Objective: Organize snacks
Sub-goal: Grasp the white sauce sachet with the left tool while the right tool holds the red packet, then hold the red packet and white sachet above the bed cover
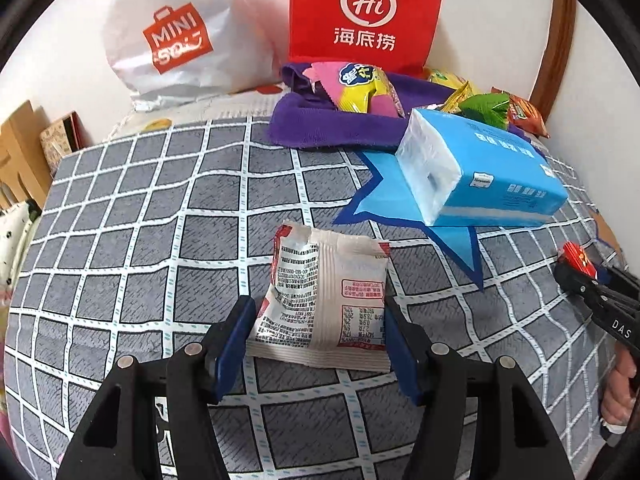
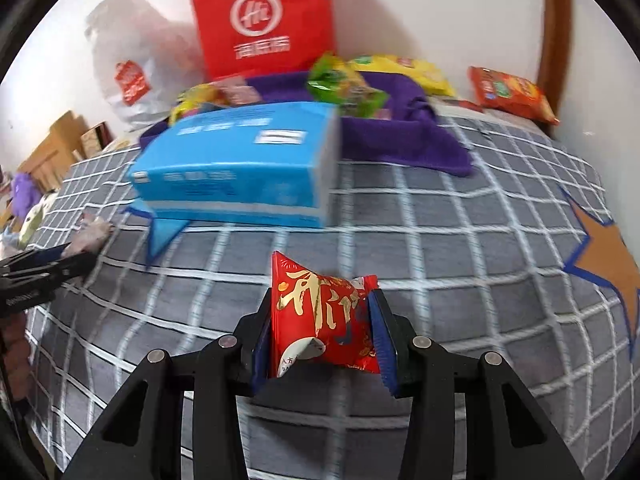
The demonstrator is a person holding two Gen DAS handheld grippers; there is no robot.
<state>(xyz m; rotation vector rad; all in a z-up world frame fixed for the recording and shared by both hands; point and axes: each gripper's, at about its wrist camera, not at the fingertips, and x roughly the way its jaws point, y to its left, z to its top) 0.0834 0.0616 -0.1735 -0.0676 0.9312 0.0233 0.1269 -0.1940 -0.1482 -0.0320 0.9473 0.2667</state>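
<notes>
My left gripper [image 1: 318, 328] is shut on a white snack packet [image 1: 326, 300] with red trim, printed back side up, held over the grey checked cover [image 1: 160, 220]. My right gripper [image 2: 320, 332] is shut on a red snack packet [image 2: 322, 320] with gold lettering; it also shows at the right edge of the left wrist view [image 1: 576, 258]. A purple cloth [image 1: 320, 124] at the back holds several snack packets, among them a pink and yellow one [image 1: 360, 88] and a green one [image 2: 344, 84]. The left gripper appears at the left edge of the right wrist view [image 2: 76, 258].
A blue tissue pack [image 1: 480, 168] lies on a blue star [image 1: 404, 208] in front of the cloth. A red bag [image 1: 364, 12] and a white Miniso bag [image 1: 176, 36] stand against the wall. An orange packet [image 2: 512, 92] and a brown star [image 2: 608, 264] lie at right.
</notes>
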